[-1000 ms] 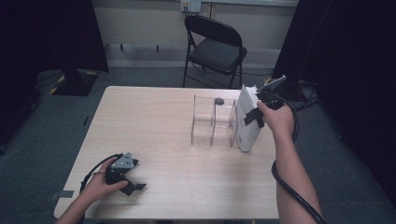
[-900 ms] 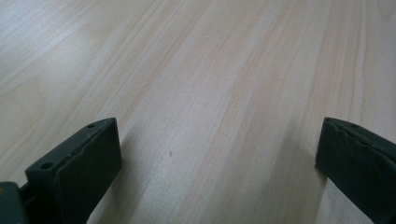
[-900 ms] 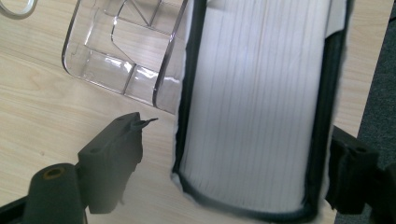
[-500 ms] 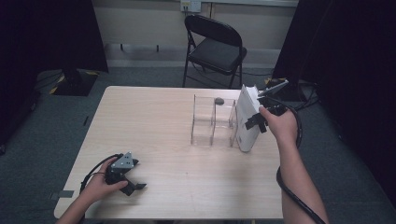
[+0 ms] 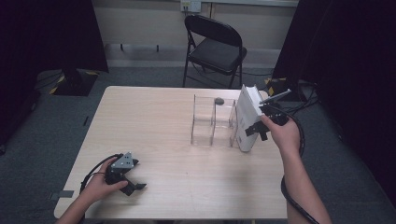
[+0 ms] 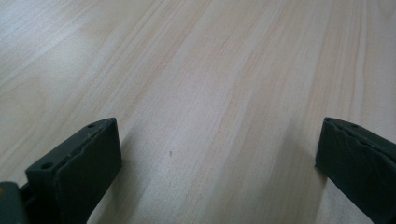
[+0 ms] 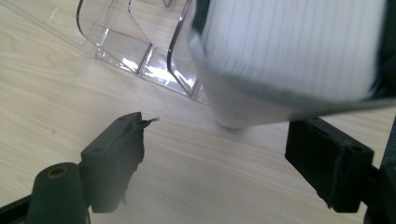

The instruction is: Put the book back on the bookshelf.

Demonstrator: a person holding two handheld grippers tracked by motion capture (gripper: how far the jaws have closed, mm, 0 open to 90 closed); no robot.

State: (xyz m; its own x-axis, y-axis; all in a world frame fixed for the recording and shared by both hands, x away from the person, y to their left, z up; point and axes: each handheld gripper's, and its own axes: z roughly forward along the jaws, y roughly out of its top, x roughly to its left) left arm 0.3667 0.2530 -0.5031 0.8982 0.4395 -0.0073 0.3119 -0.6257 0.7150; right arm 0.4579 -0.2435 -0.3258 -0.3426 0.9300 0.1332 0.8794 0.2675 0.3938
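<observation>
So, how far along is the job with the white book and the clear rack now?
Done: the white book stands on end beside the clear rack, apparently outside its slots. In hand: the right gripper is at the book, jaws open, not gripping. Left: probably gripping it and slotting it in. The left gripper idles, open.

left gripper point(image 5: 132, 183): resting low, jaws wide apart | right gripper point(image 5: 256, 130): raised, jaws apparently spread, nothing pinched
</observation>
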